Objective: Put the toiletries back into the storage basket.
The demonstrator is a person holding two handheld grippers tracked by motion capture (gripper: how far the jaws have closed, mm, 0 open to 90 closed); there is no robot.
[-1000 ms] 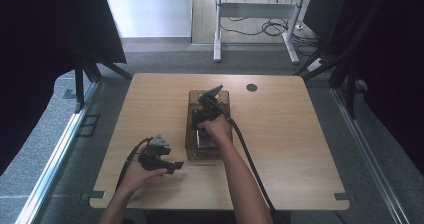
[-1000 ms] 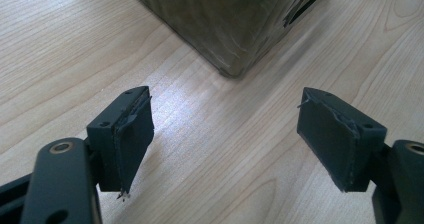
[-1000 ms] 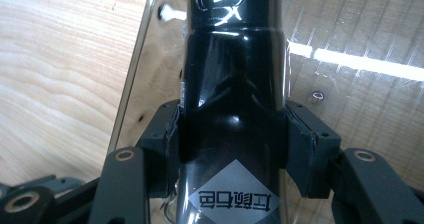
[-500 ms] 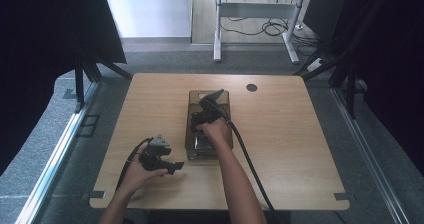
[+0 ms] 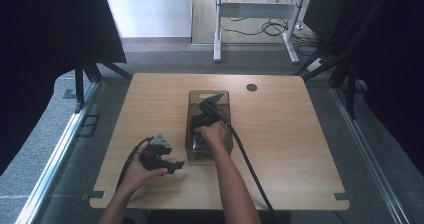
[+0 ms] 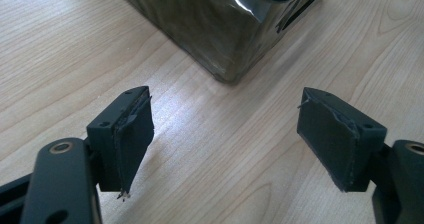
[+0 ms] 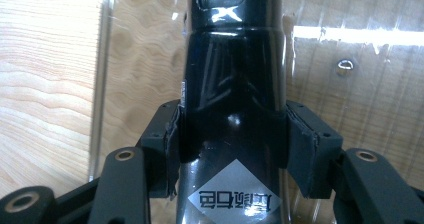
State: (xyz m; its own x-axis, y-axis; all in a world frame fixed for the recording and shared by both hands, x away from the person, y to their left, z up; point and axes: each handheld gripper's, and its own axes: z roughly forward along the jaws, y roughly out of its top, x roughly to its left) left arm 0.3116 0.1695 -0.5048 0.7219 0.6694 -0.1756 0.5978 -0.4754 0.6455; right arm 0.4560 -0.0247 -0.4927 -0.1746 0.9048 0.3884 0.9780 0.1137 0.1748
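- My right gripper (image 7: 232, 134) is pinching a dark glossy bottle (image 7: 232, 74) inside the clear bin (image 5: 192, 134) at the desk's (image 5: 300, 149) middle.
- My left gripper (image 6: 225, 134) is holding its fingers spread over bare desk near the front edge.

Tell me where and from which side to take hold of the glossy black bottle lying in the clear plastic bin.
Grip the glossy black bottle across its round body just below the shoulder, coming down from above through the open top of the clear plastic bin. It lies flat along the bin, so its sides are free there; the right gripper already clamps that spot.
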